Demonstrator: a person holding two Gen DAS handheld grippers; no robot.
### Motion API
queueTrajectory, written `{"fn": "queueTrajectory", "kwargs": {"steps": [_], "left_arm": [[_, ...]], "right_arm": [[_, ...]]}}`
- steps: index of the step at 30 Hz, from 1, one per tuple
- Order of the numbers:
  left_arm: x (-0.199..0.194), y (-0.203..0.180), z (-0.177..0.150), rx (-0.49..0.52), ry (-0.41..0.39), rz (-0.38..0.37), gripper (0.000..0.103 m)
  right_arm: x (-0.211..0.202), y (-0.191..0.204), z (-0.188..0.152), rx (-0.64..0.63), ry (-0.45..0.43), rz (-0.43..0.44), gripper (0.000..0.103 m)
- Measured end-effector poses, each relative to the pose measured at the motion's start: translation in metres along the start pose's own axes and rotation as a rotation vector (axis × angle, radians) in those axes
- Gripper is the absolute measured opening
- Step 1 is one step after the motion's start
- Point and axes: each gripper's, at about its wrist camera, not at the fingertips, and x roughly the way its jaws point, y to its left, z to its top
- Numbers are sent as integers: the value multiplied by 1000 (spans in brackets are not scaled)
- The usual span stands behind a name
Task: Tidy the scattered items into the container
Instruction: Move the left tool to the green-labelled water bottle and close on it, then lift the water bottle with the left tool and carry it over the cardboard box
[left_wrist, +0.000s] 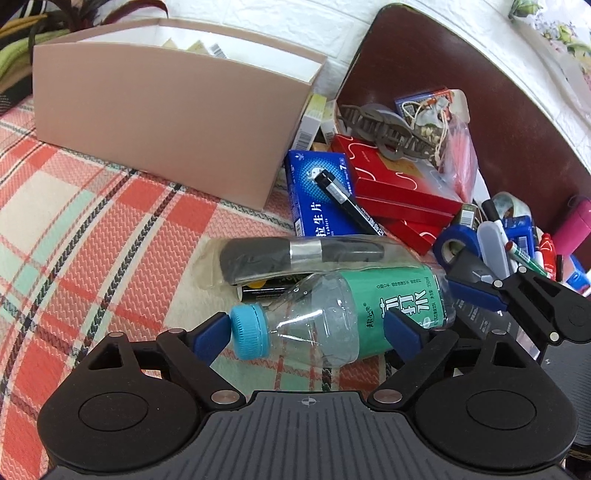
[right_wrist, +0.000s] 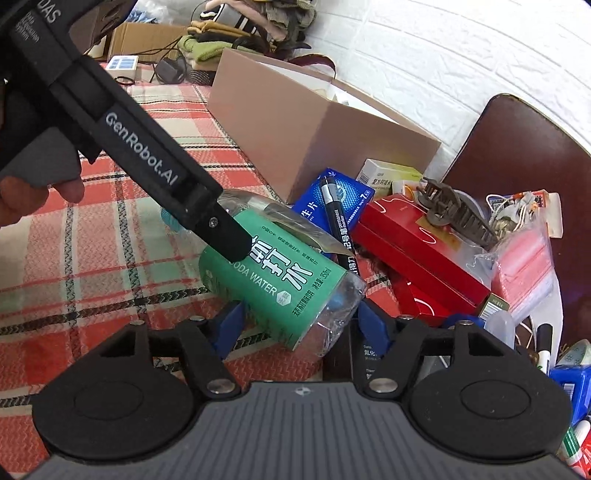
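Light, slippery clear plastic bottle with green label: best held mid-label. Left gripper, right gripper open astride.

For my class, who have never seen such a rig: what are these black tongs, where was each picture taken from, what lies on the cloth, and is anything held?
A person holds two hand tongs; each carries a camera looking along its fingers. In the left view, the left tongs straddle a lying soda water bottle, open. In the right view, the right tongs flank its base, also open. Nothing is lifted. Nearby lie a pink box, a black marker, red boxes and a hair claw.
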Motion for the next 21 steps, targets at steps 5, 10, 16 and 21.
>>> {"fn": "queueTrajectory", "kwargs": {"steps": [5, 10, 16, 21], "left_arm": [[-4, -6, -1, 9, 3, 26, 89], [-18, -17, -9, 59, -18, 56, 88], [-33, -20, -10, 66, -25, 96, 81], [-33, -15, -9, 32, -20, 75, 81]], "right_arm": [[1, 6, 3, -15, 15, -30, 73], [-11, 5, 4, 27, 26, -16, 70], [-35, 6, 14, 50, -36, -47, 54], [-39, -2, 29, 42, -54, -61, 55]]}}
